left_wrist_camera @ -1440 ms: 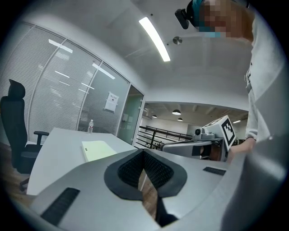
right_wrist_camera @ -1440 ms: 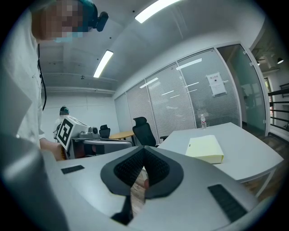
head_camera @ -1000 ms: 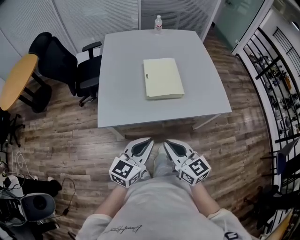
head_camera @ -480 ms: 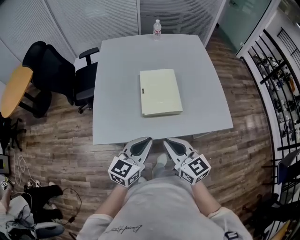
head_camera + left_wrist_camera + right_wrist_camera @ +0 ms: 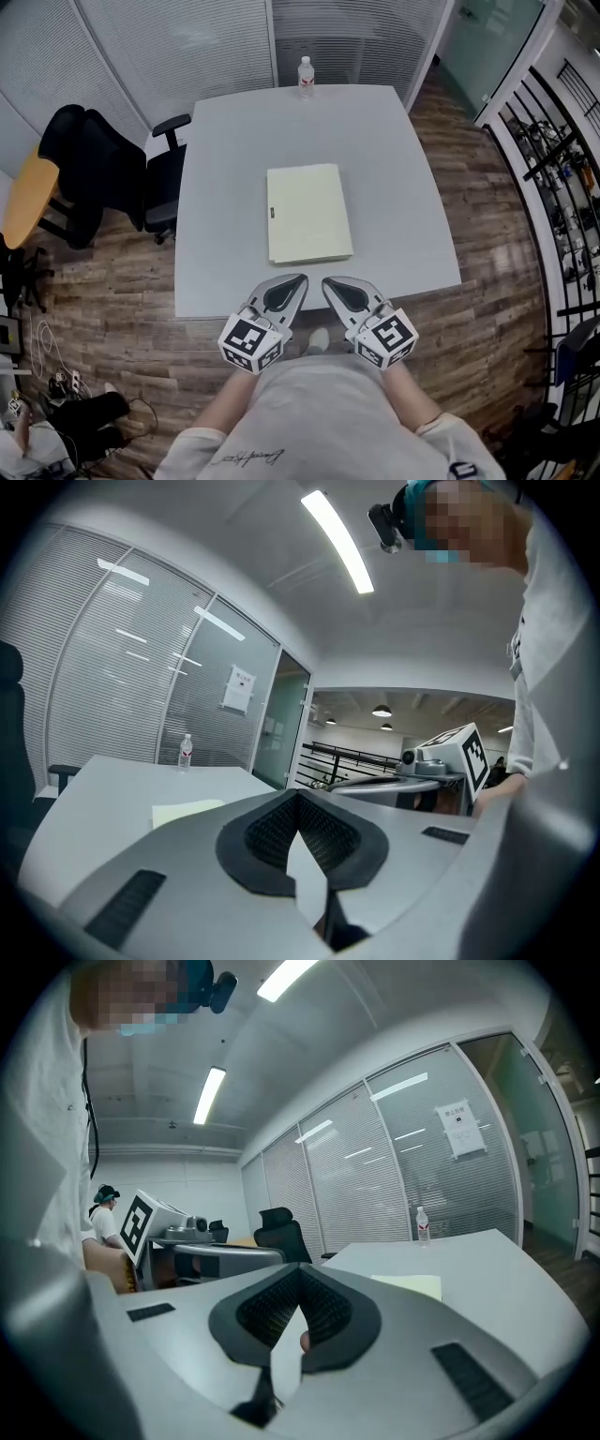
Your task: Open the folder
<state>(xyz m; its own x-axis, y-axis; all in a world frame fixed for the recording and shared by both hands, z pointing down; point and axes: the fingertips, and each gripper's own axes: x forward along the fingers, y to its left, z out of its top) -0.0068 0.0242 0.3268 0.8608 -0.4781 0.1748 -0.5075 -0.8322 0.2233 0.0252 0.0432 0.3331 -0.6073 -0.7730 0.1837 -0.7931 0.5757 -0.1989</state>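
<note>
Since the table point(image 5: 403, 169) has drawn nearer in the head view over the last second, the person is judged to be walking up and the reach has not yet begun. The folder point(image 5: 308, 214) lies closed and flat mid-table. The left gripper point(image 5: 298, 279) and right gripper point(image 5: 327, 281) sit side by side on the near side of the folder, over the table's near edge and apart from the folder. A bottle point(image 5: 306, 75) stands well beyond the folder at the far edge, and a chair point(image 5: 112, 169) stands off to the folder's left, clear of the table. Bare tabletop surrounds the folder on all four sides, so there is room to swing the cover. In the left gripper view the tongs are pinched together with nothing held, and the folder point(image 5: 187, 813) lies ahead to the left. In the right gripper view the tongs are likewise closed and empty, and the folder point(image 5: 410, 1284) lies ahead to the right. Both grippers must open before gripping an edge.
</note>
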